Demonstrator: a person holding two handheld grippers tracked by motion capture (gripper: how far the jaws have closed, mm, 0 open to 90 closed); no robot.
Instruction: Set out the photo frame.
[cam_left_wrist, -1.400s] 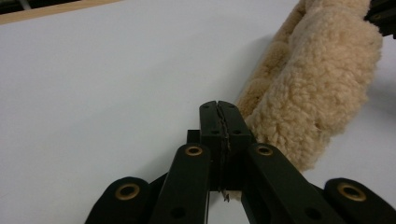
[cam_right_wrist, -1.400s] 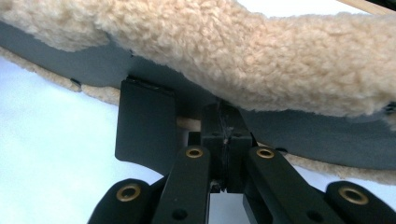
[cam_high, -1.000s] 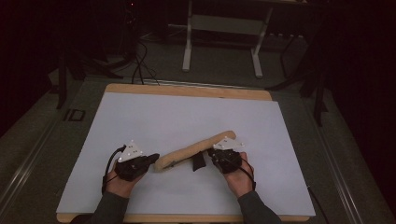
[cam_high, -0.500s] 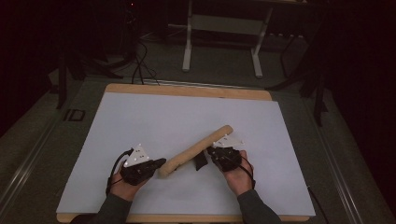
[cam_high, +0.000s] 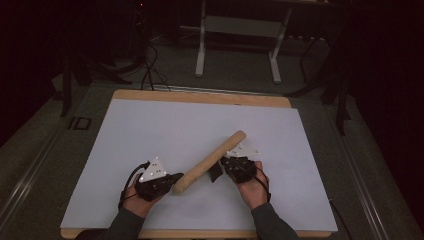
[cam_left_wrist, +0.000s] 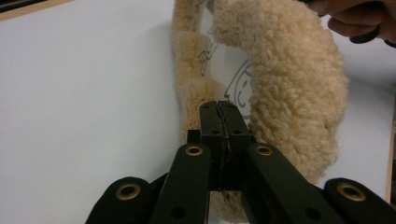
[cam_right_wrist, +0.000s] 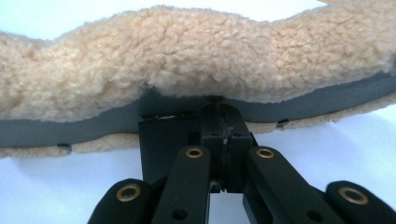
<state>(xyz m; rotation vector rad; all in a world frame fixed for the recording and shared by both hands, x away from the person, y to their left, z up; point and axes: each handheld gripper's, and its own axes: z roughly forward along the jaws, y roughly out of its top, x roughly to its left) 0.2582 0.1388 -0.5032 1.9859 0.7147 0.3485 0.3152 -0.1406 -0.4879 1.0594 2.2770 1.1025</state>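
Observation:
A long tan fleece cover (cam_high: 212, 160) lies at a slant on the white mat (cam_high: 165, 125), rolled like a tube. My left gripper (cam_high: 171, 183) is shut on its near left end. In the left gripper view the jaws (cam_left_wrist: 219, 119) pinch one fleece edge (cam_left_wrist: 191, 93), and a pale printed lining (cam_left_wrist: 233, 79) shows inside the fold. My right gripper (cam_high: 223, 166) is shut on the cover's side near its middle. In the right gripper view its jaws (cam_right_wrist: 224, 123) clamp the grey inner band (cam_right_wrist: 116, 119) under the fleece (cam_right_wrist: 196, 65), beside a black tab (cam_right_wrist: 163, 140).
The mat covers a wooden table top (cam_high: 200, 97) whose edge shows at the back. Behind the table, on the dark floor, stand a metal frame (cam_high: 235, 30) and cables (cam_high: 150, 70). A hand (cam_left_wrist: 359, 18) shows in the top right corner of the left gripper view.
The fleece cover has turned to a steeper slant. My left gripper carried its near end to the right and toward the front edge. The right gripper stayed nearly in place.

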